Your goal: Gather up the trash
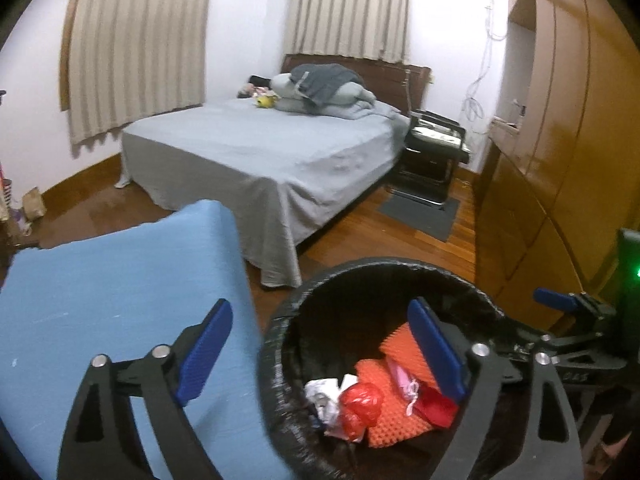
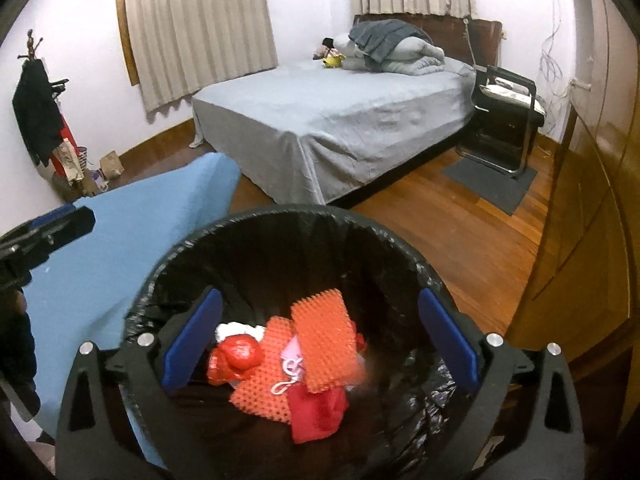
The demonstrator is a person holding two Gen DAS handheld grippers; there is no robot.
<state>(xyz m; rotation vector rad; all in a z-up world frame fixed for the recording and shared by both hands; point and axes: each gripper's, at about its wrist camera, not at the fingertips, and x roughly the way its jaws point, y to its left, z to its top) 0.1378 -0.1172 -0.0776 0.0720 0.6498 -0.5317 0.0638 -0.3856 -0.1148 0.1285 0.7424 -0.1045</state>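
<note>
On the left sits a blue cushion, and the left gripper hangs half over it, jaws wide open and holding nothing. Just to its right stands the black-lined trash bin. The trash is inside: an orange bumpy mat, a red bag and white paper. The right gripper hangs right above them, also wide open and empty, so it looks nearer. The mat's long side points away from it.

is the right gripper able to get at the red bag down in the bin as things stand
Probably yes. The right gripper hangs open over the trash bin's uncovered mouth, and the red bag lies on top of the pile, near its left finger, with nothing over it.
</note>
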